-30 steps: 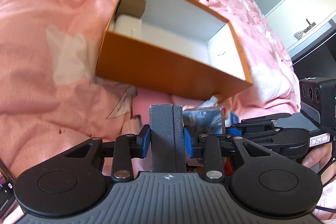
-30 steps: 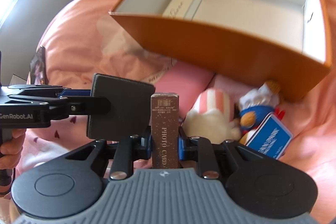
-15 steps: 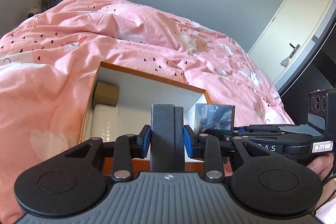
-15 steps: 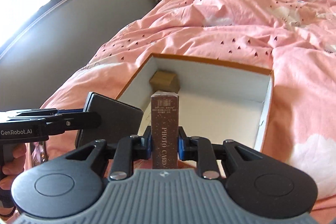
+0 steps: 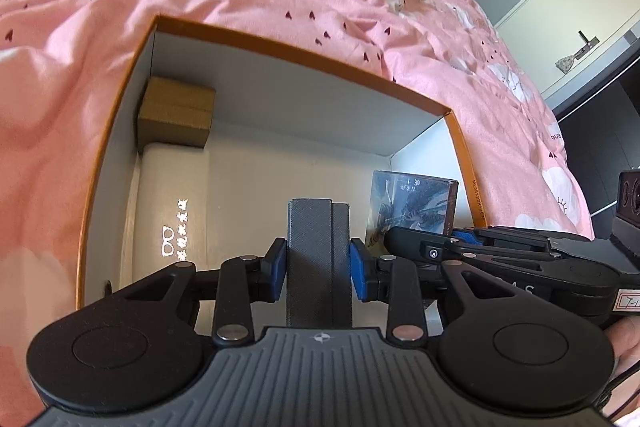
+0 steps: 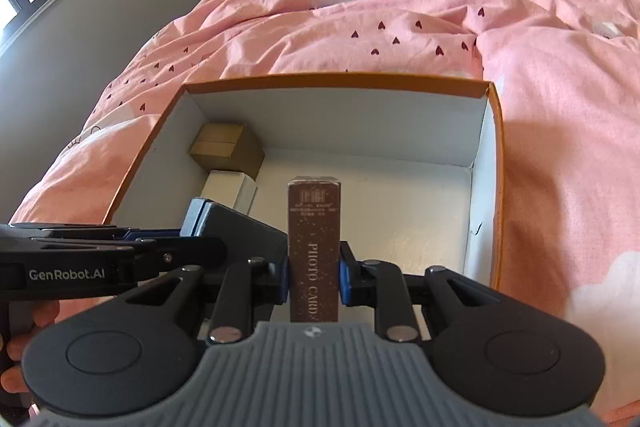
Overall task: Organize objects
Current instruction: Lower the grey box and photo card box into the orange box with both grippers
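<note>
Above the orange box (image 6: 496, 187): left gripper (image 5: 319, 263) pinching a grey case (image 5: 319, 259) upright between its pads; right gripper (image 6: 313, 277) clamped on a brown card box (image 6: 314, 247), just beside.

Two matching handheld tools. Left gripper (image 5: 319, 263): ribbed grey housing with a small compass-like emblem at the front edge, flanked by two black round discs, black linkage arms fastened with silver rivets, blue pads (image 5: 277, 269) on the fingertips. Right gripper (image 6: 313, 277): same grey ribbed body, same black discs and riveted links, blue pads (image 6: 344, 277). Seen side-on from the right wrist view, long black shell lettered "GenRobot.AI" in white. Seen from the left wrist view, black shell with pale letters, a white label and a small screw.
</note>
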